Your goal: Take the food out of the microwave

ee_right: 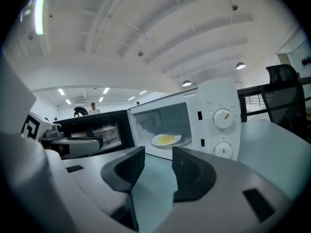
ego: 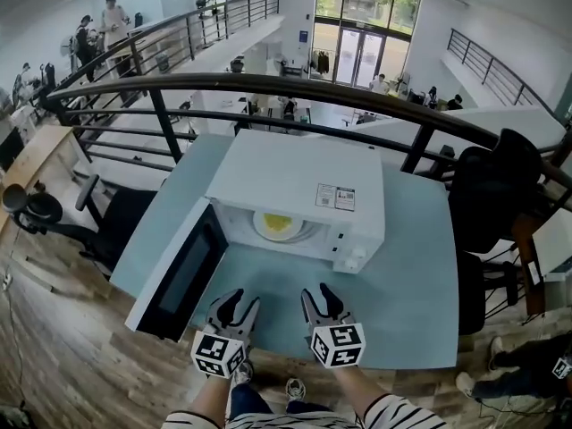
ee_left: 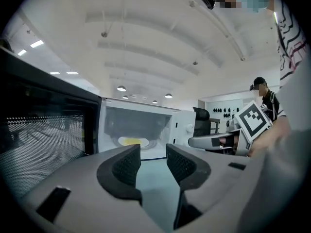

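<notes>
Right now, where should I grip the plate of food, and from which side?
Probably take the plate by its near rim, straight in through the open front of the microwave. It lies flat and low, so only the thin edge fits between jaws; the walls close off both sides.

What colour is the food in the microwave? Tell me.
The food is yellow, on a white plate; clearest in the right gripper view.

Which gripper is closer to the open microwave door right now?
Left. The left gripper is just to the right of the open microwave door, apart from it. The right gripper is farther over, in front of the control knobs.
</notes>
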`<control>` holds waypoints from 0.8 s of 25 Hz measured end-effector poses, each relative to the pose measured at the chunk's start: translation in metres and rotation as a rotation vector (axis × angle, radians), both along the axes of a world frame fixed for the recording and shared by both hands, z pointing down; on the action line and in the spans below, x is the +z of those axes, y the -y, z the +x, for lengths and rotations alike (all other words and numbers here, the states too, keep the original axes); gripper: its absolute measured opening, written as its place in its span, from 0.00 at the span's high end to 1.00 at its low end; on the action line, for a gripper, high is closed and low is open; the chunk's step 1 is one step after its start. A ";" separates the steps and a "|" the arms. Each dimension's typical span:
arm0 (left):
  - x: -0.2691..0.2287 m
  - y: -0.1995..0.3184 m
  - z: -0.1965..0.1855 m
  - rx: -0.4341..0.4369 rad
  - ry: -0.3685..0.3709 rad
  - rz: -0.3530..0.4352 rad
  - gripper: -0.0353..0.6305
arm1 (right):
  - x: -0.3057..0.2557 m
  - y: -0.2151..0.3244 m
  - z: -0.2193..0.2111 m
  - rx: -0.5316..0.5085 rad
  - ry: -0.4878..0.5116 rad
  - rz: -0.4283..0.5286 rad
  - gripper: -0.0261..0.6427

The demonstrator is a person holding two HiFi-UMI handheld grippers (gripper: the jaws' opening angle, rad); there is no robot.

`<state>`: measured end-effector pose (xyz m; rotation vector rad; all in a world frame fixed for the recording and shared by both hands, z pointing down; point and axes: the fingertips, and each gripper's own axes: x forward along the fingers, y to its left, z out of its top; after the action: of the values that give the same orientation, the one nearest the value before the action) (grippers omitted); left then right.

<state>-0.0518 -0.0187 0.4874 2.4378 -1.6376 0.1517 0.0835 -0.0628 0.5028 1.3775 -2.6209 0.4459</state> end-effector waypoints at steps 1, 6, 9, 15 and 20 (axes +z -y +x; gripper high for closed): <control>0.003 0.008 -0.002 0.001 -0.007 -0.004 0.73 | 0.003 0.006 -0.003 0.008 0.000 -0.005 0.71; 0.017 0.043 -0.013 0.034 -0.024 -0.027 0.73 | 0.015 0.034 -0.017 0.077 0.009 -0.031 0.71; 0.024 0.064 -0.018 0.046 -0.049 -0.038 0.73 | 0.022 0.052 -0.022 0.120 0.019 -0.043 0.71; 0.035 0.102 -0.026 0.071 -0.095 -0.052 0.73 | 0.030 0.086 -0.036 0.180 0.048 -0.060 0.71; 0.044 0.136 -0.031 0.069 -0.125 -0.061 0.73 | 0.036 0.114 -0.045 0.226 0.059 -0.074 0.71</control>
<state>-0.0832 -0.1552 0.5318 2.4076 -1.4763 0.0574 0.0387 -0.1766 0.5390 1.6676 -2.4744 0.6135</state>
